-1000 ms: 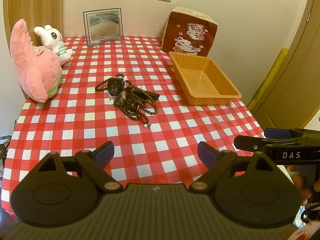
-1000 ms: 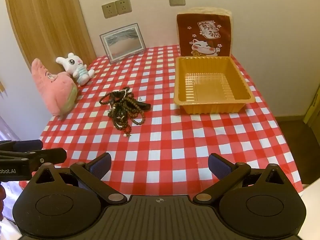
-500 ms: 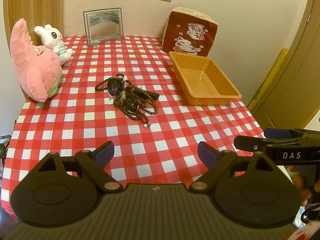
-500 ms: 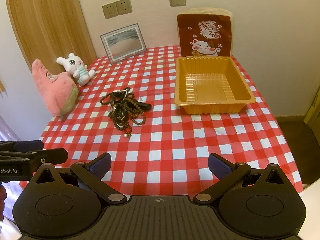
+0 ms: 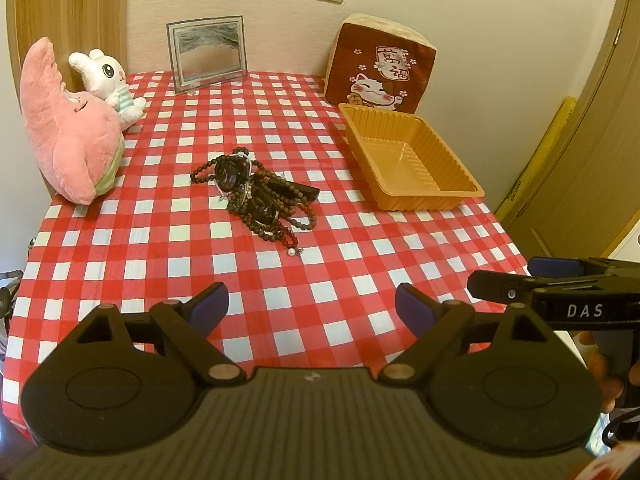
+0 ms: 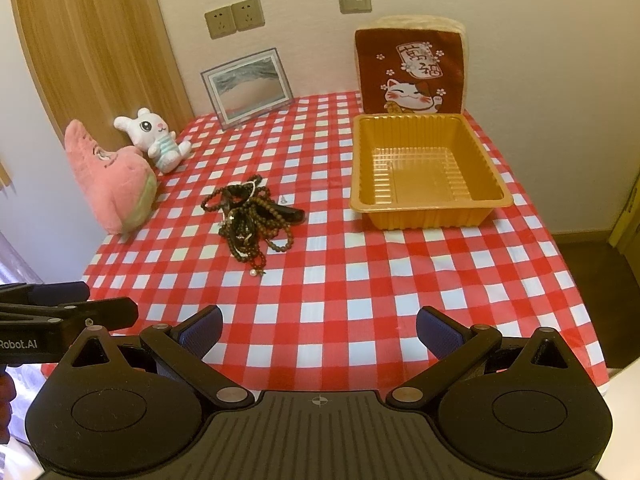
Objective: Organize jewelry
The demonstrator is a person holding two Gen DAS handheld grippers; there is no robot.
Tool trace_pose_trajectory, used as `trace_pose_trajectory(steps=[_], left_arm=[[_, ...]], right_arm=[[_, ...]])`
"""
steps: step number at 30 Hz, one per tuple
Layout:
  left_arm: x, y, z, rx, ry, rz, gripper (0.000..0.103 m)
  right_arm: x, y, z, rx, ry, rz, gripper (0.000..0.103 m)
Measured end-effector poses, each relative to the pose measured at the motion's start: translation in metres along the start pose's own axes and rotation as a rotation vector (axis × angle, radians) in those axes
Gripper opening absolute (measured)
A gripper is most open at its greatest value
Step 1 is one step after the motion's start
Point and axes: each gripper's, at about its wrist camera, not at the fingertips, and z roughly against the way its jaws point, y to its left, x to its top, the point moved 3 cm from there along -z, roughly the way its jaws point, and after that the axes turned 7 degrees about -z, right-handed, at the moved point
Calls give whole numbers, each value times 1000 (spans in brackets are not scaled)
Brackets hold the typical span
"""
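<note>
Left tool (image 5: 311,304): spread wide, empty
Right tool (image 6: 319,328): spread wide, empty (side reads "DAS")
Jewelry pile (image 5: 258,196): mid-surface, beside tray (image 5: 408,162)

Lettering on the two grippers and the cat cushion

At the right edge of the left wrist view, the right gripper (image 5: 516,280) carries white letters "DAS" on its black side. At the left edge of the right wrist view, the left gripper (image 6: 92,304) shows "Robot.AI" in white, with the start of the word cut off by the frame. In the upper right of both views, the brown cushion (image 6: 412,76) with the beckoning cat bears a white plaque with two red Chinese characters, which I read as 萬福, though not with certainty.
</note>
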Motion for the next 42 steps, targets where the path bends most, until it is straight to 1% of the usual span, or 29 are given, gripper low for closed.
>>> trace_pose_trajectory(steps=[42], left_arm=[[-1, 0, -1, -3, 2, 1, 89]], right_arm=[[2, 1, -2, 2, -1, 2, 103]])
